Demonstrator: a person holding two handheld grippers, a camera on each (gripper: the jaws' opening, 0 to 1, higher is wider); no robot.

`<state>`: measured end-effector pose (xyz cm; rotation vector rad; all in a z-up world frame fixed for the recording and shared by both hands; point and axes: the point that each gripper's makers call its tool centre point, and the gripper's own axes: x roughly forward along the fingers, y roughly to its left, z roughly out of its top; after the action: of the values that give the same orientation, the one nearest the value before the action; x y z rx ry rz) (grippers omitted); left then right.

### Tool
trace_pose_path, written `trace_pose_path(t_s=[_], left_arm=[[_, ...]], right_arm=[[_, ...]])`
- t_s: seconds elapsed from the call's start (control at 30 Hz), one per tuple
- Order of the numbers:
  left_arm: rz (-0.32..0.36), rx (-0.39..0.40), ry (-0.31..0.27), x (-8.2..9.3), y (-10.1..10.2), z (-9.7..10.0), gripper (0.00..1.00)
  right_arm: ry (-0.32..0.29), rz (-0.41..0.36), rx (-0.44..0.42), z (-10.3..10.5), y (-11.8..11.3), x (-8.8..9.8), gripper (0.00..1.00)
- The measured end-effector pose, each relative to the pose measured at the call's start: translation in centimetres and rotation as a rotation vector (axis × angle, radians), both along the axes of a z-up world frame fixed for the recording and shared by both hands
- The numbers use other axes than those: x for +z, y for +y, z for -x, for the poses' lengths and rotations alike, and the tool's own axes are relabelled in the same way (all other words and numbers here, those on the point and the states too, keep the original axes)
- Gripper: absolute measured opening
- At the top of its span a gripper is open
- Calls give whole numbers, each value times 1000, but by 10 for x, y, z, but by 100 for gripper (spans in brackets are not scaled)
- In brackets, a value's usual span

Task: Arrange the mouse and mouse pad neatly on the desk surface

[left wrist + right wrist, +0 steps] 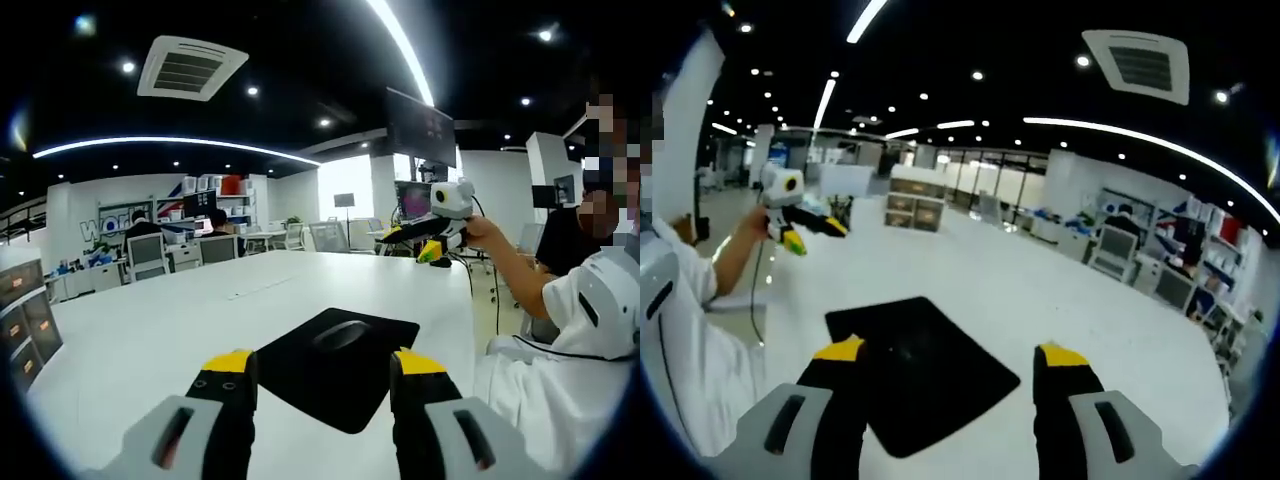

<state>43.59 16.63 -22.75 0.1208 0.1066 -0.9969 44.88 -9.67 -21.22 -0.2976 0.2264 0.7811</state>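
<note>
A black mouse pad [335, 365] lies on the white desk [200, 320], turned at an angle to the desk's edges. A black mouse [342, 334] rests on the pad's far half. My left gripper [324, 365] hovers open just short of the pad's near corner, with nothing between its jaws. In the right gripper view the same pad [920, 370] lies ahead of my right gripper [952, 352], which is also open and empty. Each gripper appears in the other's view, held up in a hand: the right gripper [438, 228] and the left gripper [792, 215].
The person in a white top [570, 340] sits at the desk's right edge. Office chairs [148, 255] and monitors stand beyond the far edge. Drawer cabinets [25, 325] line the left side. Wide bare desk surface surrounds the pad.
</note>
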Motion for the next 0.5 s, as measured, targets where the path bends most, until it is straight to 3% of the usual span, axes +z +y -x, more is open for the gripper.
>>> trace_pose_path(t_s=[0.5], left_arm=[[4,2,-4,2,1,-1,54]], right_arm=[[-34,-142,4,22,2,-1,62]])
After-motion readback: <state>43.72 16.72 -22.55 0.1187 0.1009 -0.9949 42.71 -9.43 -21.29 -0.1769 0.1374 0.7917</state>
